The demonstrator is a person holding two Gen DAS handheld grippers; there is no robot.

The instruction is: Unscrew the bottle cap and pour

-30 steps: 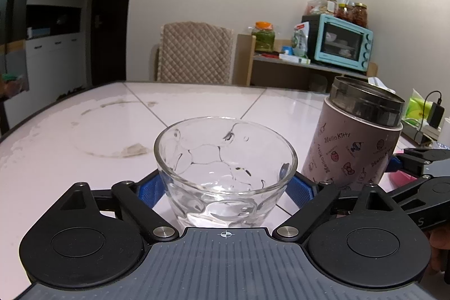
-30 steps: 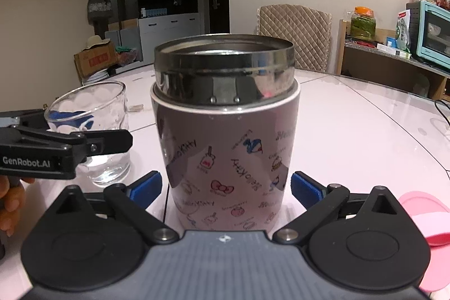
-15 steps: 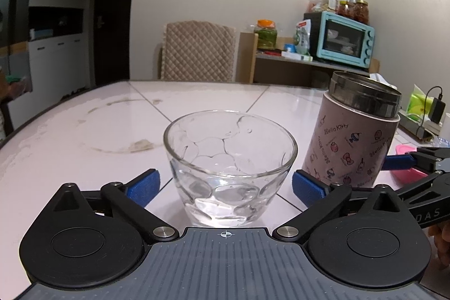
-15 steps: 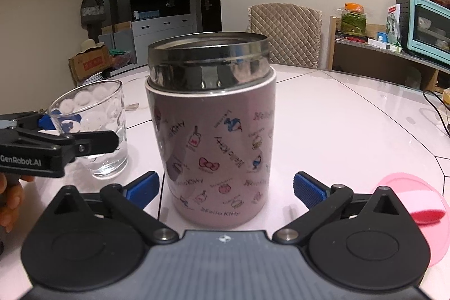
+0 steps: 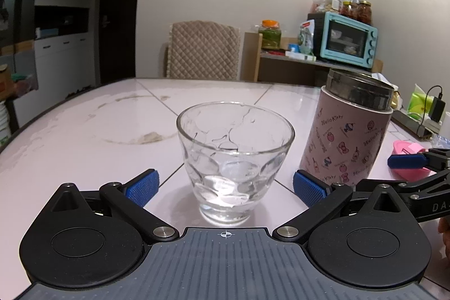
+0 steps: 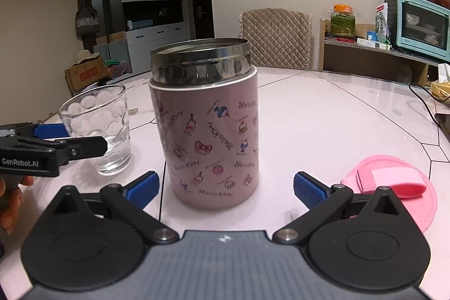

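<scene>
A clear dimpled glass stands upright on the table, just ahead of my left gripper, which is open with its blue pads well clear of the glass on both sides. To its right stands the pink patterned bottle, its steel mouth uncapped. In the right wrist view the bottle is upright in front of my right gripper, which is open and not touching it. The pink cap lies flat on the table to the right. The glass is left of the bottle.
The pale tiled table stretches ahead, stained at the left. A quilted chair stands at its far side. A shelf with a blue toaster oven and jars is at the back right. Cables and a charger lie at the table's right edge.
The left gripper's pads were against the glass and have spread wide off it. The right gripper's jaws also widened. Both grippers have drawn back, so glass and bottle look farther away.
</scene>
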